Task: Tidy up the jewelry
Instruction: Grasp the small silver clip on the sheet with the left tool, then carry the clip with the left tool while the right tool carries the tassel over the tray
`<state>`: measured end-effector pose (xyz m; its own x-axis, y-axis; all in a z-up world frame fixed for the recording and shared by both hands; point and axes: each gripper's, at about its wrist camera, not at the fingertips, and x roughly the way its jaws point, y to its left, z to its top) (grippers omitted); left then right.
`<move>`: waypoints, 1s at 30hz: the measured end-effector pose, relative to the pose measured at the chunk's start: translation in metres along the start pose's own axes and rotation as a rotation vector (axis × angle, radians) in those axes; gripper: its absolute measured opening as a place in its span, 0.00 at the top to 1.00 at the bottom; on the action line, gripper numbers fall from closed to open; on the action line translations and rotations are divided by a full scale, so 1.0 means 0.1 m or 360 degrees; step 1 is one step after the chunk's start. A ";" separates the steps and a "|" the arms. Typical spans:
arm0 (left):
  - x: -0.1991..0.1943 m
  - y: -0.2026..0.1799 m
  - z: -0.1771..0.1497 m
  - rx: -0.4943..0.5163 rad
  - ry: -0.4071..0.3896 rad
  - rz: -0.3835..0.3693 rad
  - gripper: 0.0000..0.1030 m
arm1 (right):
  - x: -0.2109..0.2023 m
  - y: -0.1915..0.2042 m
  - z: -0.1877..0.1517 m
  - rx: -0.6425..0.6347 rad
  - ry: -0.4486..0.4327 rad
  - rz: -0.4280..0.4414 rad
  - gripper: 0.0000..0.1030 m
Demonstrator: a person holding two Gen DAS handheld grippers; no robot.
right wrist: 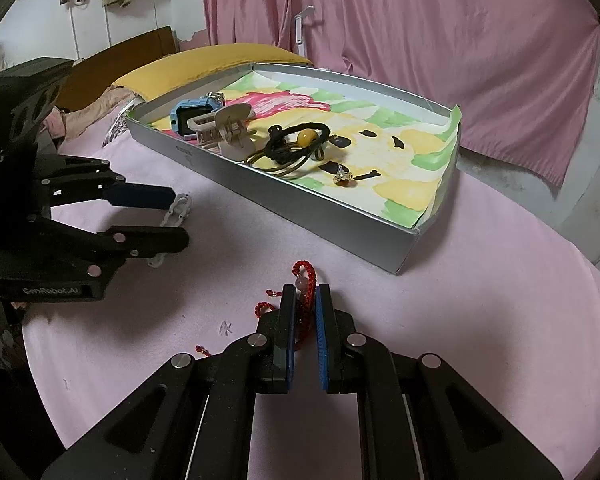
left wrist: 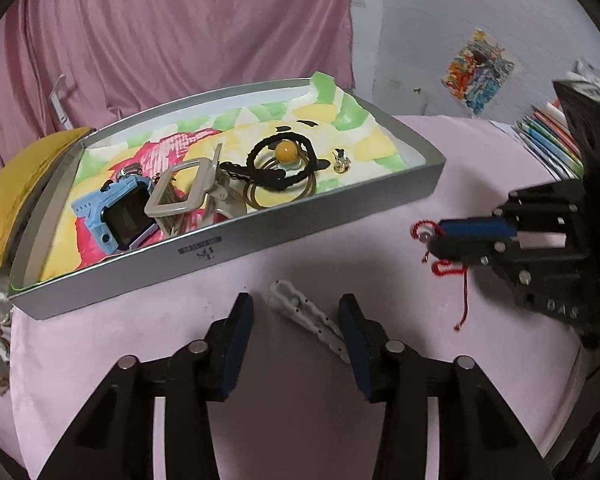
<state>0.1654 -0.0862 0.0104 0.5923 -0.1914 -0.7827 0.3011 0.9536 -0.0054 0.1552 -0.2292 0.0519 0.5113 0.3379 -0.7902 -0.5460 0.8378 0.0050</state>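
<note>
Tray (left wrist: 320, 216) holds watch (left wrist: 118, 210), clip, hair tie | our right gripper (right wrist: 303, 300) clamped on red cord bracelet (right wrist: 305, 276) | left gripper (left wrist: 296, 316) jaws apart around white clip (left wrist: 300, 308), seemingly on table | two remain

Surface: a desk (right wrist: 480, 280) covered with a pale pink cloth.
Tray: a grey tray (left wrist: 260, 236) stands on the cloth, at the far side.
White piece: a white hair clip (left wrist: 306, 314) lies flat on the cloth, near the tray front wall.
Red piece: a red cord bracelet (right wrist: 306, 280) is on the cloth, apart from the tray.
Far right: a stack of coloured papers (left wrist: 548, 136) at the edge.
</note>
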 end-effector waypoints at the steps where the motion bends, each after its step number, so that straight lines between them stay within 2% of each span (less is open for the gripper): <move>1: -0.01 0.00 -0.01 0.0007 -0.0001 -0.0006 0.65 | 0.00 0.01 0.00 -0.0002 0.0000 -0.0005 0.92; 4: -0.03 -0.01 -0.03 0.0035 -0.0004 -0.0031 0.72 | 0.00 0.01 0.00 0.0018 0.0001 -0.0009 0.92; 8: -0.06 -0.10 -0.05 0.0108 0.0001 -0.0057 0.91 | -0.01 -0.01 -0.01 0.0060 0.0002 0.0002 0.92; 9: -0.07 -0.11 -0.05 0.0118 0.0003 -0.0058 0.93 | 0.00 -0.01 -0.01 0.0060 0.0003 -0.0005 0.92; 15: -0.10 -0.06 -0.10 0.0037 -0.0029 -0.0104 0.94 | -0.03 0.07 -0.04 0.0073 -0.0012 -0.0009 0.93; 18: -0.15 -0.02 -0.13 -0.0029 -0.0074 -0.0131 0.94 | -0.16 0.14 -0.04 0.0080 -0.0117 -0.0009 0.93; 20: -0.26 0.00 -0.14 -0.0054 -0.0155 -0.0116 0.94 | -0.24 0.18 -0.01 0.0072 -0.0178 -0.0021 0.93; 27: -0.74 0.15 0.05 -0.0160 -0.0586 0.0011 0.95 | -0.61 0.25 0.26 0.0121 -0.0593 -0.0099 0.93; 30: -0.78 0.18 0.16 -0.0184 -0.0702 0.0068 0.95 | -0.65 0.26 0.39 0.0176 -0.0738 -0.0125 0.93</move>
<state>0.1368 -0.0574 0.0819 0.8714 -0.2084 -0.4441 0.1992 0.9776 -0.0680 0.1335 -0.2129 0.1270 0.8040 0.4062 -0.4344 -0.4328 0.9006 0.0411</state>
